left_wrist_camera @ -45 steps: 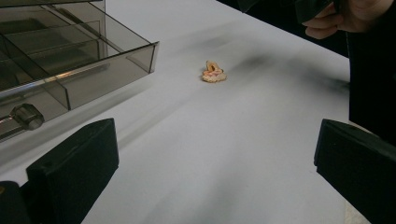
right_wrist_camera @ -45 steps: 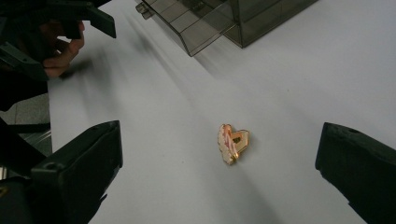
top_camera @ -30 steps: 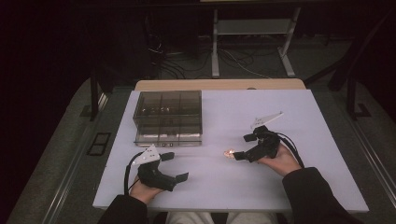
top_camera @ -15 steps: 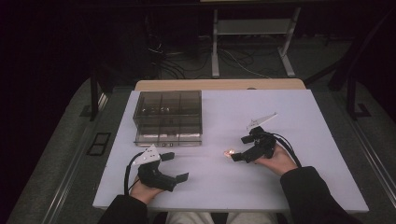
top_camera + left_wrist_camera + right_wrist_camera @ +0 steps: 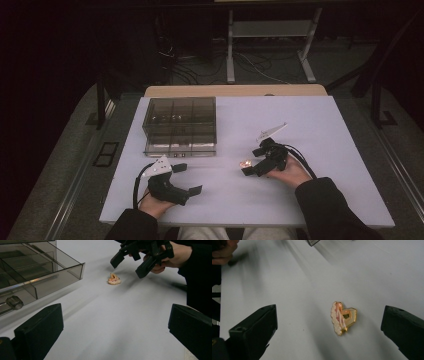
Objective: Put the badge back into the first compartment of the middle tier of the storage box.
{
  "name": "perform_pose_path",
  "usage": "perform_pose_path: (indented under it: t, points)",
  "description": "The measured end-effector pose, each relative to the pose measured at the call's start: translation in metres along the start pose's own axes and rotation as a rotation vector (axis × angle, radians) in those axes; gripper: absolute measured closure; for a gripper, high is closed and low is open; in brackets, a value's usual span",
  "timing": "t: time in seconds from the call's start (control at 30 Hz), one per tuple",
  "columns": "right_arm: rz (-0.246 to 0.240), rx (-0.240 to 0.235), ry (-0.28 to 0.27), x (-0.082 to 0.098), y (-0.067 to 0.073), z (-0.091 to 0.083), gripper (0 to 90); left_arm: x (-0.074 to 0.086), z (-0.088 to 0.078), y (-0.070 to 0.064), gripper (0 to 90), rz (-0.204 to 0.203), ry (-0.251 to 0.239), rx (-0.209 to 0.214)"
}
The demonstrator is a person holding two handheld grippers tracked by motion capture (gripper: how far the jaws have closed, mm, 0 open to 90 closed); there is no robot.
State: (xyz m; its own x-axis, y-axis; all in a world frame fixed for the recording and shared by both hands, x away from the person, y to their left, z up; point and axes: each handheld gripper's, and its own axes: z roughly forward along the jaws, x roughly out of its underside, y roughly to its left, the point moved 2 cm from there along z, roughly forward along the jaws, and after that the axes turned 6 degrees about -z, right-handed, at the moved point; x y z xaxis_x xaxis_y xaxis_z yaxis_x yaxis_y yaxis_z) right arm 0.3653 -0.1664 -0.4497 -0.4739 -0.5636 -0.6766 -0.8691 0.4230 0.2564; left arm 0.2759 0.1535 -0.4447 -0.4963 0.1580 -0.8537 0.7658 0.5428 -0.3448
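While the right gripper hovers with its jaws spread wide on either side of the small gold and pink clip, nothing is gripped yet: the clip lies flat on the white worktop, between the jaws but closer to one of them, touching neither. The left gripper rests low on the worktop near the person's side, jaws open and empty, in front of the smoked plastic drawer box (one drawer looks pulled out, though the tint makes that hard to confirm). Main risk, as I judge it: the clip is thin and lies flat on a smooth surface, so closing the jaws too high would skim over it, and an off-centre close would shove it sideways instead of pinching it. It also sits skewed to the jaw line, so it may twist or flip out on contact.
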Motion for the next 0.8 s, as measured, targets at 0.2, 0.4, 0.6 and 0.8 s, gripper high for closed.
perform_pose_path:
  t: [0.2,0.4,0.6,0.8]
  points:
    - [-0.003,0.007,0.024,-0.003,-0.003,0.007,0.3,0.000,0.000,0.000,0.0,0.000,-0.001,0.000]
    - [-0.014,0.018,0.034,-0.005,-0.006,0.010,14.8,0.000,0.000,0.000,0.0,0.002,0.000,0.003]
    - [-0.015,0.033,0.057,-0.003,-0.008,0.011,27.0,0.000,0.000,0.000,0.0,0.001,-0.002,0.004]
    - [-0.026,0.070,0.068,-0.003,-0.009,0.010,44.8,0.000,0.000,0.000,0.0,0.001,0.000,0.005]
